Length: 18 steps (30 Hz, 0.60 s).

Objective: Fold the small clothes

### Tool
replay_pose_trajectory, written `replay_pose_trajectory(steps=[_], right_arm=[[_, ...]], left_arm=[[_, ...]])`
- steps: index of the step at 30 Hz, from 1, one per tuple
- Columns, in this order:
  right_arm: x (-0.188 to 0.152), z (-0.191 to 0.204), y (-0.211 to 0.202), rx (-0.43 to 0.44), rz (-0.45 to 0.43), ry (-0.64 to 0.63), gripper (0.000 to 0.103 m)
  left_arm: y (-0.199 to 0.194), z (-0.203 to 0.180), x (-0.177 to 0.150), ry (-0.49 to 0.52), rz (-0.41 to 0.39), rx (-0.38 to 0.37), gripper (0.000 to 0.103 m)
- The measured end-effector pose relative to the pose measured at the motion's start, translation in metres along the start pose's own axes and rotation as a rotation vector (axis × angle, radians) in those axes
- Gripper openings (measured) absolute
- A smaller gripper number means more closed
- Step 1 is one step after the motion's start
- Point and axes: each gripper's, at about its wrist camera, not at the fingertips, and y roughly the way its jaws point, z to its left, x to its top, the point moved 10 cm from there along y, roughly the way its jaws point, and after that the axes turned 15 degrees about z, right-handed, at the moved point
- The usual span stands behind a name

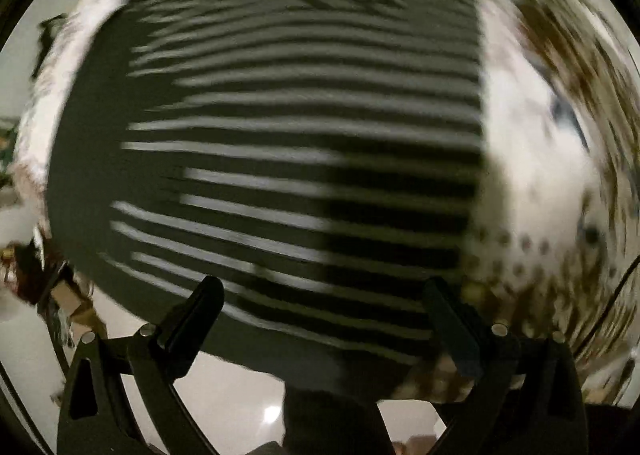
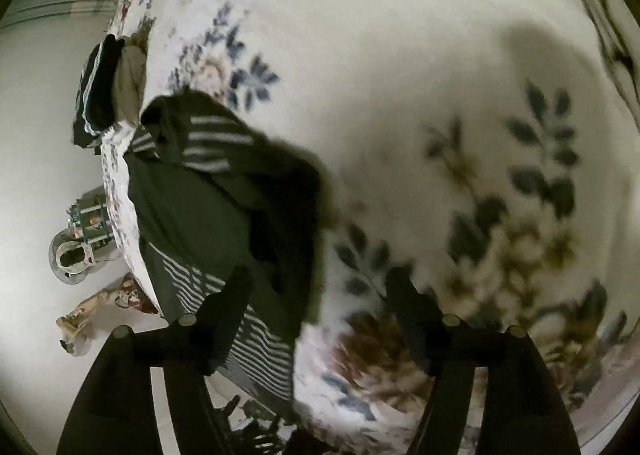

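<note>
The left hand-held gripper [image 1: 322,319] stands nearest its camera with both fingers spread wide and nothing between them; its left finger [image 1: 200,315] and right finger tips sit over the near hem of the dark garment with white stripes [image 1: 288,159], which lies spread across almost the whole left wrist view on the floral bedspread [image 1: 532,159]. Whether the tips touch the cloth cannot be told, since the view is motion-blurred. The near hem of the garment hangs at the edge of the bed, with pale floor [image 1: 224,383] showing below it. In the right wrist view, the right hand-held gripper [image 2: 320,307] is likewise wide open and holds nothing: its left finger [image 2: 228,315] lies over the striped lower part of the same garment [image 2: 208,199], while the other finger lies over bare bedspread [image 2: 400,103]. From this side the garment occupies the left of the view, bunched along the bed edge, with a second dark striped item [image 2: 98,91] near the far corner, and apart from it. Judged from this, the step in hand is the approach to a first grasp; no fold line is yet evident. The next move calls for each hand-held gripper to close on a hem or corner of the garment, pinching only the garment layers and not the bedspread beneath, and then to carry the edge across.
</note>
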Motion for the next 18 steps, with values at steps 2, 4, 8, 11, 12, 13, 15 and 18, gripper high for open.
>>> replay_pose_trajectory(steps=[2, 4, 8, 11, 12, 13, 15, 18], right_arm=[[-0.003, -0.011, 0.005, 0.039, 0.004, 0.017, 0.072], [0.011, -0.016, 0.014, 0.102, -0.019, 0.048, 0.072], [0.052, -0.013, 0.037, 0.218, -0.059, 0.092, 0.072], [0.075, -0.003, 0.057, 0.337, -0.061, 0.142, 0.072], [0.079, 0.000, 0.064, 0.357, -0.048, 0.152, 0.072], [0.082, 0.002, 0.069, 0.370, -0.042, 0.167, 0.070], [0.085, 0.009, 0.078, 0.371, -0.035, 0.182, 0.027], [0.082, 0.024, 0.080, 0.308, -0.026, 0.175, 0.010]], left_arm=[[0.016, -0.021, 0.001, 0.061, 0.015, 0.017, 0.102], [0.026, -0.032, 0.007, 0.094, -0.004, 0.085, 0.099], [0.015, -0.037, 0.018, 0.112, -0.073, 0.091, 0.036], [-0.004, -0.033, 0.020, 0.120, -0.109, 0.099, 0.006], [-0.009, -0.030, 0.020, 0.113, -0.116, 0.085, 0.006], [-0.015, -0.026, 0.020, 0.107, -0.127, 0.075, 0.006], [-0.029, -0.020, 0.019, 0.107, -0.146, 0.064, 0.005], [-0.052, -0.007, 0.017, 0.101, -0.169, 0.041, 0.005]])
